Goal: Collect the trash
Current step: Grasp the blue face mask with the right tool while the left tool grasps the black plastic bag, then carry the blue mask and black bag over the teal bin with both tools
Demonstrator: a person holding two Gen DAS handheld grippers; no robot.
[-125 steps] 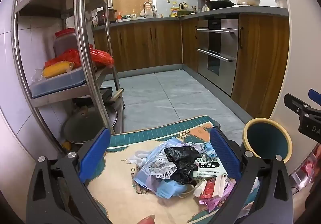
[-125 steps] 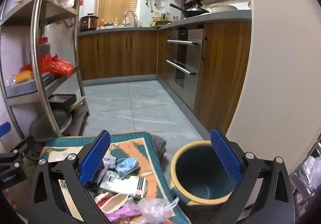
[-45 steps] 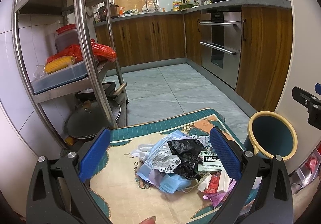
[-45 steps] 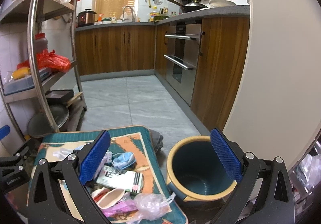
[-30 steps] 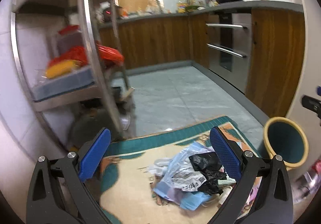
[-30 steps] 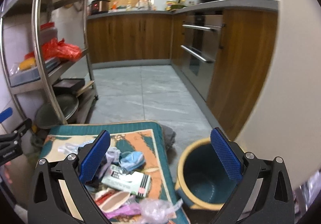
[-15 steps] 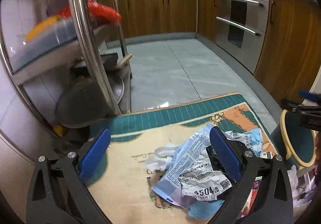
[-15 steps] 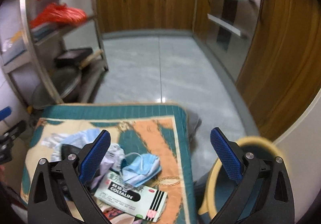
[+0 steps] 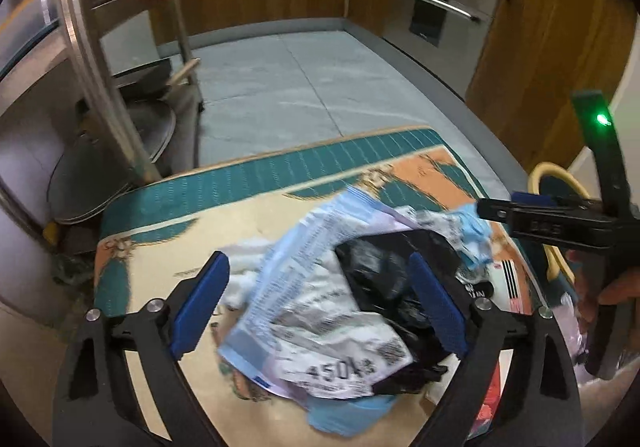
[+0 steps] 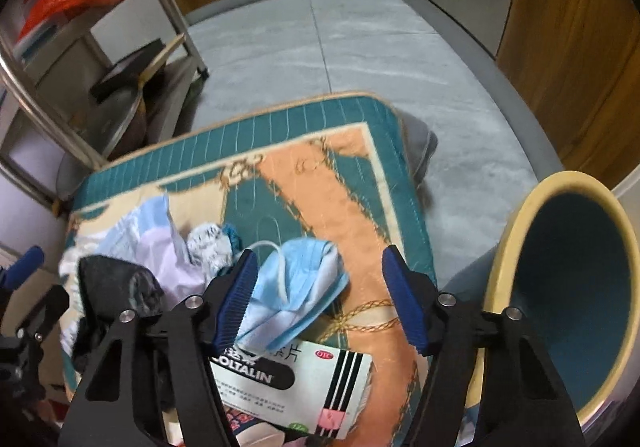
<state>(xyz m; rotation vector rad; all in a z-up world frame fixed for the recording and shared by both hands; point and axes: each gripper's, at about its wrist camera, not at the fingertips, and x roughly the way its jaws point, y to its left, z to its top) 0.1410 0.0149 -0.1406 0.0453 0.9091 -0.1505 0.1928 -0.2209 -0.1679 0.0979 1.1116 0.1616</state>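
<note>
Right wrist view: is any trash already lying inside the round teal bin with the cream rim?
No: the visible inside of the round teal bin with the cream rim shows only bare teal wall, no trash.

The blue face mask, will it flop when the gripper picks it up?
Probably: the blue face mask lies crumpled and folded, so it looks soft. It seems thin, likely light. Its white ear loop sticks out, so it may dangle or snag.

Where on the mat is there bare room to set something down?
Bare: the orange and teal patterned mat between its far edge and the blue face mask, and its cream part left of the printed plastic wrapper. Crowded: the near-right pile around the white medicine box.
</note>
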